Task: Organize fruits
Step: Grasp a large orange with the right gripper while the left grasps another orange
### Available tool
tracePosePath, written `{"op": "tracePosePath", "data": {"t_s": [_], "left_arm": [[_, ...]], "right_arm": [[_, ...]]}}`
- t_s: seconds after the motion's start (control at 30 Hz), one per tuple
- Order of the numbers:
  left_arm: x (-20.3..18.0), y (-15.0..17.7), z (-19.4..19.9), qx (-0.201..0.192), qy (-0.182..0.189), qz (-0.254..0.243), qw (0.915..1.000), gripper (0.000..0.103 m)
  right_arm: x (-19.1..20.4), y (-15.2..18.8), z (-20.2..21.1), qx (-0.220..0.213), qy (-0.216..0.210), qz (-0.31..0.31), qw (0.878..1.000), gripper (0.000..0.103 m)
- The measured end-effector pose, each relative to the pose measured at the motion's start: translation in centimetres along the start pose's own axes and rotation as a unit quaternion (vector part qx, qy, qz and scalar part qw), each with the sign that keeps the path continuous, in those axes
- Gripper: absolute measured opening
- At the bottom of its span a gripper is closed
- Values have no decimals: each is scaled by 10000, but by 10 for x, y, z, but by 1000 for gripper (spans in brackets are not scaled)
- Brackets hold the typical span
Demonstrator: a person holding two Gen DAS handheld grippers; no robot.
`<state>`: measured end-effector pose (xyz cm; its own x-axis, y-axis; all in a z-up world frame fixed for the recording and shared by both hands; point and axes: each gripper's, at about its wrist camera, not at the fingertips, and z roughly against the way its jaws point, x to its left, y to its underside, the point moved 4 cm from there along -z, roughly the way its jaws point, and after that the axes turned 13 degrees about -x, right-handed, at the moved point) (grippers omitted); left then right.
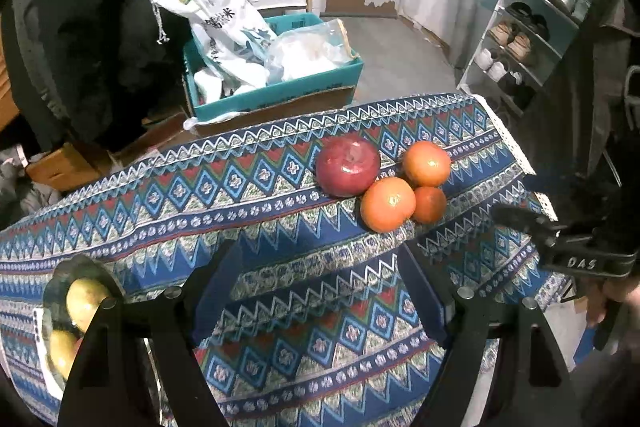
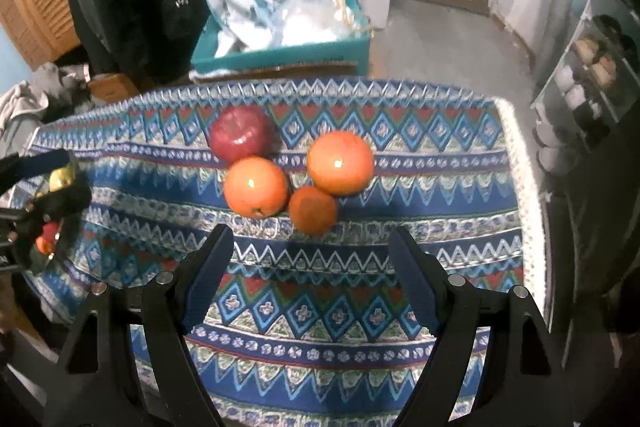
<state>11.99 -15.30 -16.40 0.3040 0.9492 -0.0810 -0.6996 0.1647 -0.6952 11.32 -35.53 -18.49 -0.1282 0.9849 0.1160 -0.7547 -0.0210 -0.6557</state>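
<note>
On the blue patterned tablecloth [image 2: 400, 187], my right gripper [image 2: 310, 273], jaws wide and empty, faces the small orange fruit [image 2: 313, 209] just ahead, nearer than my empty, open left gripper [image 1: 320, 291].

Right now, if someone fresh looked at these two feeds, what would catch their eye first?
The cluster of fruit on the patterned tablecloth: a red apple at the back with three oranges, the smallest orange nearest the open right hand-held gripper. Next, the shiny bowl holding yellow-green fruit, low left beside the open left hand-held gripper.
</note>
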Motion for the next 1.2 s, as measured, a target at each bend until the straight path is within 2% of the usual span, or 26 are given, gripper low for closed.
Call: {"op": "tracePosePath", "data": {"t_s": [0.33, 0.57, 0.73, 0.93, 1.0, 1.2], "left_arm": [[-2, 14, -56, 274, 77, 9, 9996, 81], [0, 25, -86, 465, 187, 167, 9986, 81], [-1, 30, -98, 539, 279, 241, 9979, 81], [-7, 29, -105, 568, 413, 326, 9970, 81], [-9, 28, -106, 581, 455, 358, 9966, 81], [-24, 22, -109, 554, 625, 411, 9957, 81]], "right_arm": [[-15, 25, -66, 464, -25, -86, 9989, 80], [-14, 29, -89, 510, -109, -44, 9986, 80], [-12, 27, -102, 507, -198, -34, 9985, 75], [-8, 29, -116, 575, -287, -70, 9979, 59], [-5, 30, -118, 590, -371, -68, 9975, 47], [-5, 35, -112, 565, -352, -63, 9978, 45]]}}
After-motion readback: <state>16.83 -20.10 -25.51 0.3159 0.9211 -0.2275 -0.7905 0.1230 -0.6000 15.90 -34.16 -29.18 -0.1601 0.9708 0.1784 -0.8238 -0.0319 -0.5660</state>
